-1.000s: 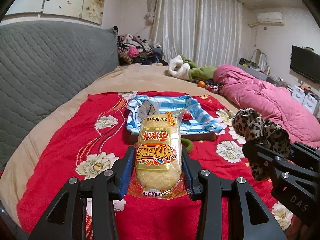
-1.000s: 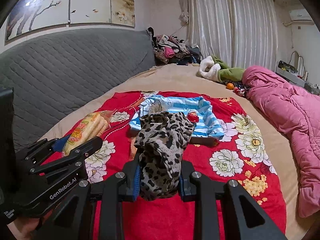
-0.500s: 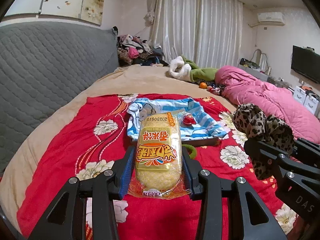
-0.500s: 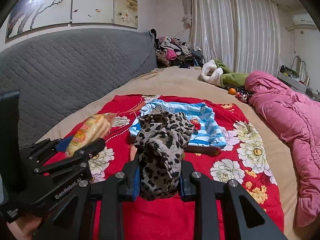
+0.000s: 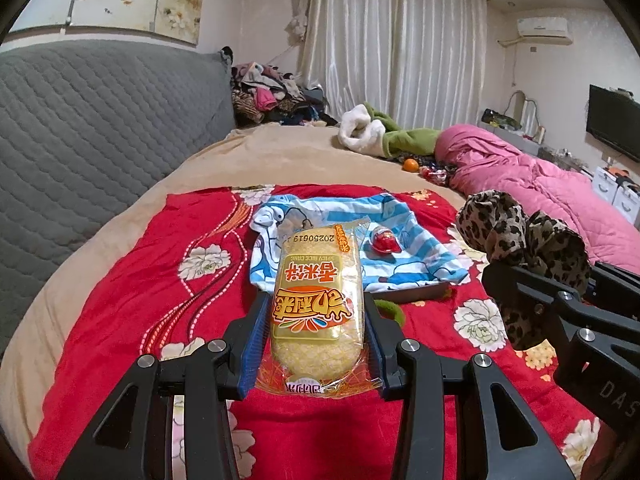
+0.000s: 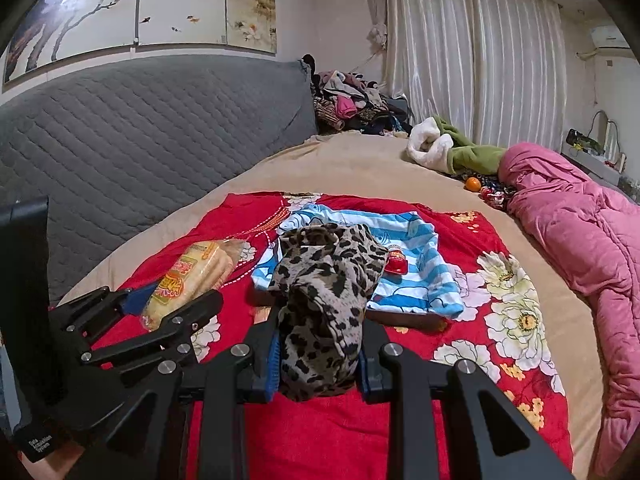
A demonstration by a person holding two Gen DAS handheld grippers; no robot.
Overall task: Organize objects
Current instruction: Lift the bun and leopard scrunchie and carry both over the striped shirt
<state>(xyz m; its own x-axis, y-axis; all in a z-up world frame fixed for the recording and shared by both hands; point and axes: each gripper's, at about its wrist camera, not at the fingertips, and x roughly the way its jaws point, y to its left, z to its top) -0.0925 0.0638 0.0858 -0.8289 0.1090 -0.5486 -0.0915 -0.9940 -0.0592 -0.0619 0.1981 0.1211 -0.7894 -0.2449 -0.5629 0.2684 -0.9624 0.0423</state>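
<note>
My left gripper [image 5: 316, 312] is shut on a yellow rice-cracker packet [image 5: 318, 300], held lengthwise above the red flowered cloth [image 5: 132, 292]; that gripper [image 6: 168, 300] and its packet [image 6: 188, 276] also show at the left of the right wrist view. My right gripper [image 6: 318, 332] is shut on a bunched leopard-print cloth [image 6: 324, 288], which appears at the right of the left wrist view [image 5: 516, 240]. Ahead on the red cloth lies a blue-and-white striped garment [image 5: 404, 248] with a small red toy [image 5: 384, 240] on it.
A grey quilted headboard [image 5: 92, 128] runs along the left. A pink duvet [image 6: 580, 232] lies on the right, a green-and-white plush [image 6: 452, 148] and an orange [image 6: 473, 184] farther back. A pile of clothes [image 6: 352, 104] sits by the curtain. A brown strip [image 6: 404, 318] lies under the striped garment.
Both grippers have pulled back from the striped garment, each still gripping its load; the garment and the red toy now sit farther ahead in both views.
</note>
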